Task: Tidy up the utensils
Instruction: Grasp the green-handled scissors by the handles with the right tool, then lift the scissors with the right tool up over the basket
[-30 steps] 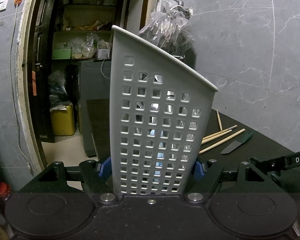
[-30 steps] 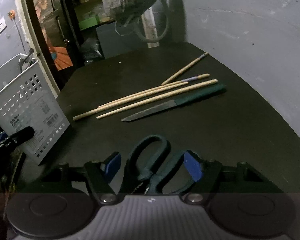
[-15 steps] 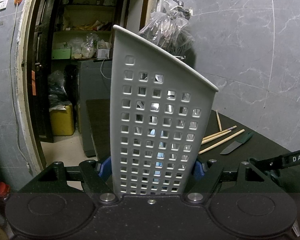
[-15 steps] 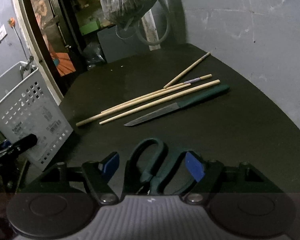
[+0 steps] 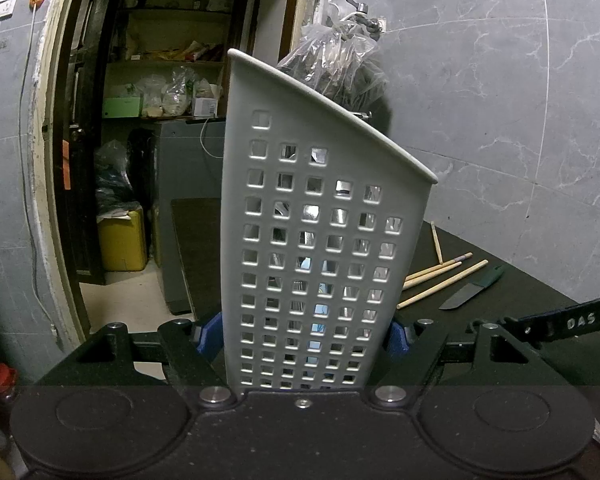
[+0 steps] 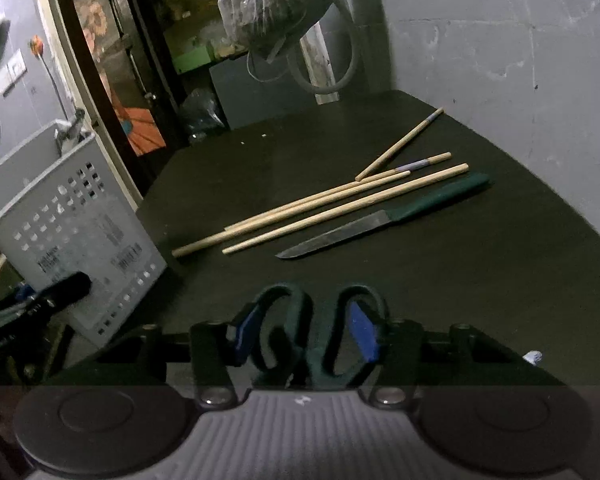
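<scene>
Right gripper (image 6: 306, 338) jaws just closing, blue pads pinching scissors (image 6: 312, 340) by looped plastic handles; stiff, smooth, may pivot, so grip both loops. Left gripper (image 5: 306, 338) clamped on caddy (image 5: 320, 240): light, rigid, perforated plastic. Far: slim wooden chopsticks (image 6: 320, 210), steel knife (image 6: 380, 222) on dark table (image 6: 460, 280)

Left wrist view: sits right behind the left gripper (image 5: 306, 332), faces roughly level, filled close-up by the white perforated caddy (image 5: 320, 240); doorway behind.
Right wrist view: behind the right gripper (image 6: 306, 338), tilted down over the dark table (image 6: 460, 280).
Shared: caddy (image 6: 72, 220), chopsticks (image 5: 440, 284) (image 6: 320, 212), knife (image 5: 470, 290) (image 6: 380, 220).
</scene>
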Demonstrator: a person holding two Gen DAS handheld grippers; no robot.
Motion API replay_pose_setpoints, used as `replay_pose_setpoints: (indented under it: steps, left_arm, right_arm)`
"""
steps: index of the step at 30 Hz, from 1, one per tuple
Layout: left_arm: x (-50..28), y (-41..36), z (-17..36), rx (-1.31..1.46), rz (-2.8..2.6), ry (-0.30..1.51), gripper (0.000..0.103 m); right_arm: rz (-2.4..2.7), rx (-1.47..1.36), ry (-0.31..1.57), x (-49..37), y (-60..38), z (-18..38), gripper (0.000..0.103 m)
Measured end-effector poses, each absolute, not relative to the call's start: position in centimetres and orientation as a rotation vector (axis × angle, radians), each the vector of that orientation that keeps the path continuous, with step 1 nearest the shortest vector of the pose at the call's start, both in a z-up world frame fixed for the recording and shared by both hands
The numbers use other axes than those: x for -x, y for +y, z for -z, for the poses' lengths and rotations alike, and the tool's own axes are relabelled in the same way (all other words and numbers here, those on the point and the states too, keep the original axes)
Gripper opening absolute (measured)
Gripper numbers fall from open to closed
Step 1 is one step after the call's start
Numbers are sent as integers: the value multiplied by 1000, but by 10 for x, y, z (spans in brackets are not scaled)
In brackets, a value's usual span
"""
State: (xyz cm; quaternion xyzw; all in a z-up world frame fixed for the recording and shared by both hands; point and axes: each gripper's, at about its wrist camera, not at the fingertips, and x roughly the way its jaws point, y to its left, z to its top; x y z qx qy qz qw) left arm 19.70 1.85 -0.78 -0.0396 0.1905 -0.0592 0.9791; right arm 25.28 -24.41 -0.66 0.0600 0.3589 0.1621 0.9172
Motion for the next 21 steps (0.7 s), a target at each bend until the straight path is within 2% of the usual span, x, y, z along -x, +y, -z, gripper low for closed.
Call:
replay_pose_setpoints:
  steps: [6,7,9,10,17,21]
  left_arm:
    - [-197,18,7,83,123,384,78]
    - [-197,18,7,84,124,384,78]
    - [-197,18,6,85,126,383,78]
    - [-197,19,6,85,126,383,78]
    - [-197,18,6,85,126,384,78]
    - [-196,20,7,84,125,384,78]
  right_arm:
    - [-277,89,748,-257,-215,7,54]
    - [-281,85,746,-258,-213,7,52]
    - [-284,89,731,-259,-208,8,35]
    - [-284,86,726,-260,-207,8,34]
    - [-336,4,712,-263,-217,6,32]
    - [-387,-63,597,-249,-228,-6,33]
